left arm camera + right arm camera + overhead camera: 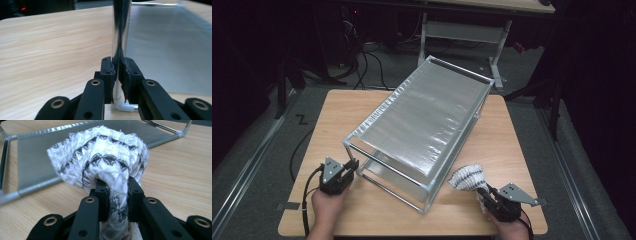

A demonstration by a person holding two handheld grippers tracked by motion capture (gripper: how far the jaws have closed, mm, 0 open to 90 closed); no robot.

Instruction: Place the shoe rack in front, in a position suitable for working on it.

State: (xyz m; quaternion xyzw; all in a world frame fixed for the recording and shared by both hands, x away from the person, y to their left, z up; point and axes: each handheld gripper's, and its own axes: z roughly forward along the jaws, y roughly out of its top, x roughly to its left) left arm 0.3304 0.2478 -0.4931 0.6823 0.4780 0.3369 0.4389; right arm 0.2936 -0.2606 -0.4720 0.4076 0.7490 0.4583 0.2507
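Observation:
A metal-framed rack (pixel 422 117) with two grey translucent shelves stands slantwise on the wooden table (pixel 337 115). My left gripper (pixel 352 167) is at its near left corner. In the left gripper view that gripper (pixel 119 72) is shut on the shiny upright post (pixel 121 30), just above a white corner joint (pixel 125 107). My right gripper (pixel 482 190) is near the table's front right, beside the rack's near right corner. It holds a bunched white cloth with a black zigzag pattern (pixel 467 177). In the right gripper view the cloth (pixel 100 157) bulges above the shut gripper (pixel 118 192).
The rack's low shelf (pixel 35 162) lies just beyond the cloth. Bare tabletop (pixel 50 45) stretches left of the post, and more lies right of the rack (pixel 504 140). Behind the table are dark floor, cables (pixel 367 65) and another table's white legs (pixel 497 55).

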